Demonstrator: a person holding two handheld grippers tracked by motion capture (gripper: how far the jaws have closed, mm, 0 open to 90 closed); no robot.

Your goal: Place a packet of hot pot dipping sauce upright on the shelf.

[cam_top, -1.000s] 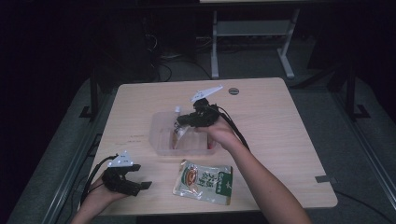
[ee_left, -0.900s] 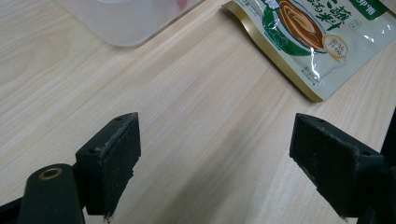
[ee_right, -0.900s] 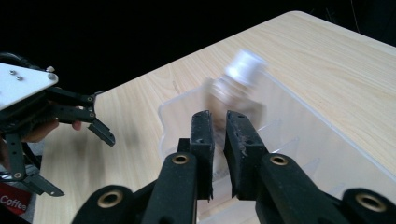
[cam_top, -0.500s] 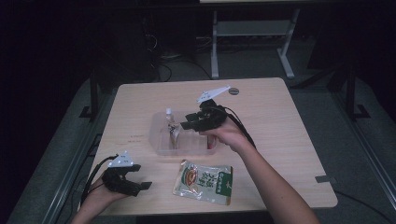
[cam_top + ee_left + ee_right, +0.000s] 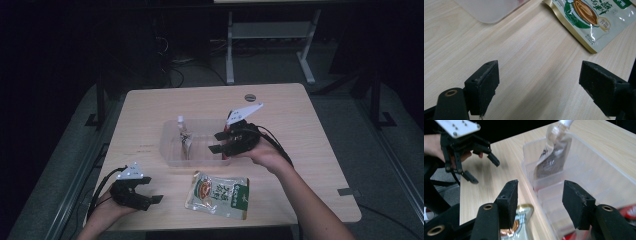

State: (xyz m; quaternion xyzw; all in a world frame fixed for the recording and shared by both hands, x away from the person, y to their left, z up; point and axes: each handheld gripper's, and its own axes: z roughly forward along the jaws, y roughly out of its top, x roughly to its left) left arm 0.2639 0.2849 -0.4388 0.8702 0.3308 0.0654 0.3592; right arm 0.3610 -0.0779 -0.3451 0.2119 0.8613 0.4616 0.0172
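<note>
Pouches number two — a spouted pouch point(image 5: 184, 135) leaning inside one clear bin point(image 5: 172, 155) and a green sachet point(image 5: 218, 195) flat on the table point(image 5: 300, 115). Right gripper point(image 5: 216, 142) hovers at the bin's right end, jaws just opening, empty; left gripper point(image 5: 152, 199) rests wide open, empty.

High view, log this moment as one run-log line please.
right gripper: jaws just opened, nothing between them, by clear bin | spouted pouch: in bin | left gripper: open, idle | snack packet: on table
</note>
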